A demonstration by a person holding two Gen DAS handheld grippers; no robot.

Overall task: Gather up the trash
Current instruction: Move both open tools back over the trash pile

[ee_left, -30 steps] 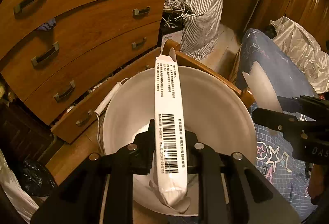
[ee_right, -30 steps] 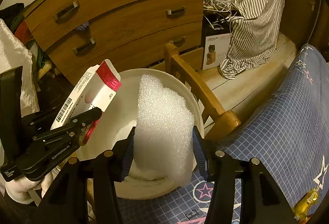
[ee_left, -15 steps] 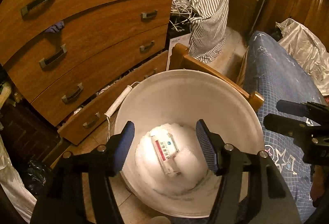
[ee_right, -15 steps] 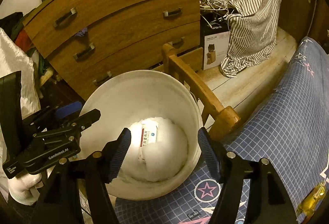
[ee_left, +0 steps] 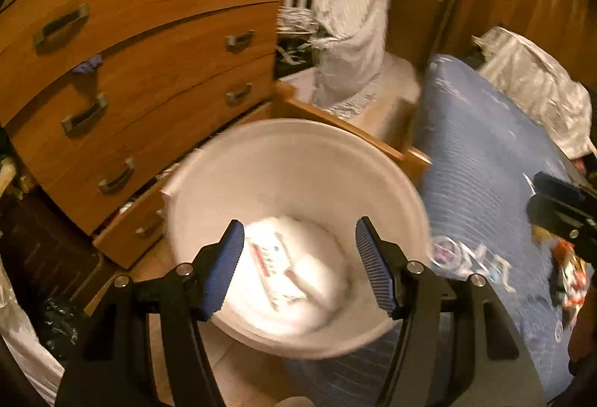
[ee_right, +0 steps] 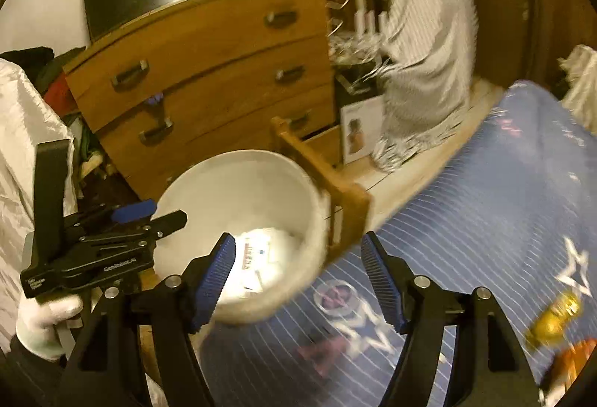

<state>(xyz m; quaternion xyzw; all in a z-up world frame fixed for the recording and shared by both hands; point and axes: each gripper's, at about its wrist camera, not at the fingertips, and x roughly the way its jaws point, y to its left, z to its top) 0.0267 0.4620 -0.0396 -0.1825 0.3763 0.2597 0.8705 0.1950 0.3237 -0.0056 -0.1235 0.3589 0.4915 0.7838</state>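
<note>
Both the carton (ee_left: 276, 267) and the foam (ee_left: 317, 276) now lie in the white bin (ee_left: 298, 153), released by the opened hand-held grippers.

Bin (ee_left: 261, 160): smooth matt white plastic, holding white foam (ee_left: 321, 280) and a printed paper packet (ee_left: 276, 269); behind it, dresser (ee_left: 149, 52) of satin grained wood with dull metal handles; right of it, blue printed cloth (ee_left: 481, 190).

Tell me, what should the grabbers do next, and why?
Probably swing the right gripper toward the wrappers on the blue blanket. Both grippers, the left gripper too, are open and empty, and the box and foam already lie in the white bin.
</note>
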